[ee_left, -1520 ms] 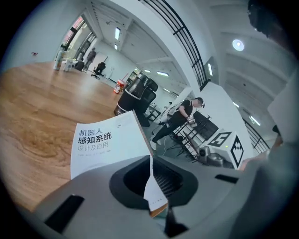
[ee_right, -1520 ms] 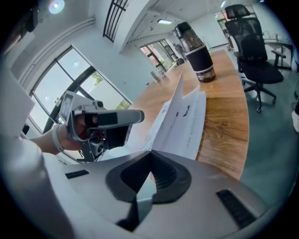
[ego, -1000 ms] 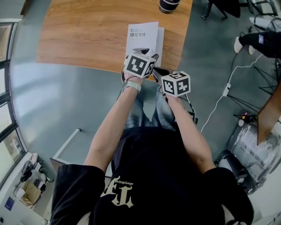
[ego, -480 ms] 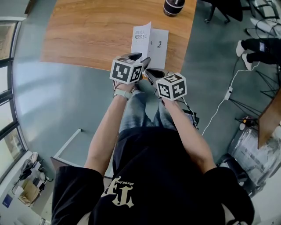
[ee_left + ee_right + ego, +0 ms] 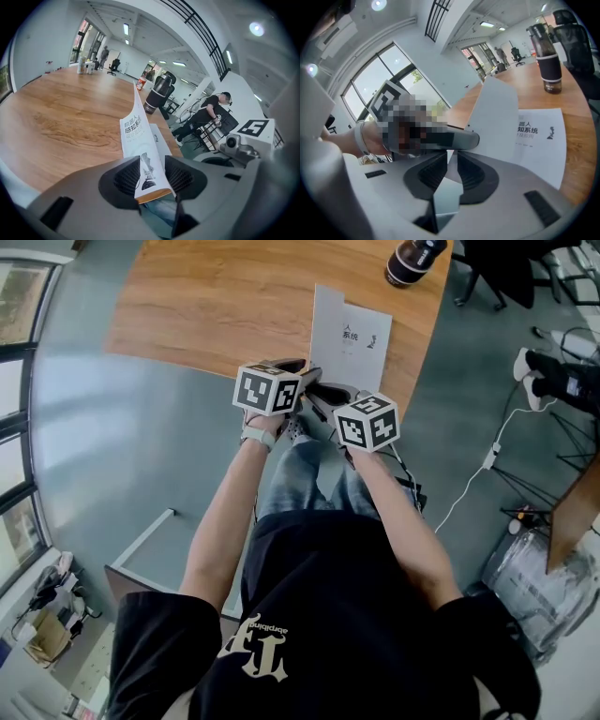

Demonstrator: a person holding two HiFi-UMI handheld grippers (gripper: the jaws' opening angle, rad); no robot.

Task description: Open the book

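Observation:
A thin white book (image 5: 367, 341) lies on the wooden table (image 5: 216, 306) near its front edge. Its cover (image 5: 325, 326) stands upright off the first page. My left gripper (image 5: 305, 373) is shut on the cover's lower edge (image 5: 149, 176), which sticks up between the pads. My right gripper (image 5: 330, 392) hovers just right of it, at the table's edge. Its jaws (image 5: 451, 169) have just been opening and stand apart. The raised cover (image 5: 494, 115) reaches only to their mouth and the pads do not press it. The printed page (image 5: 541, 140) lies flat beyond.
A dark bottle (image 5: 412, 261) stands at the table's far right end, behind the book (image 5: 548, 65). Office chairs, cables and a seated person (image 5: 211, 112) are to the right of the table. Grey floor lies under my hands.
The book was closed a second ago. The left gripper has swung the cover up and to the left, baring the first page. Both hands shifted with it.

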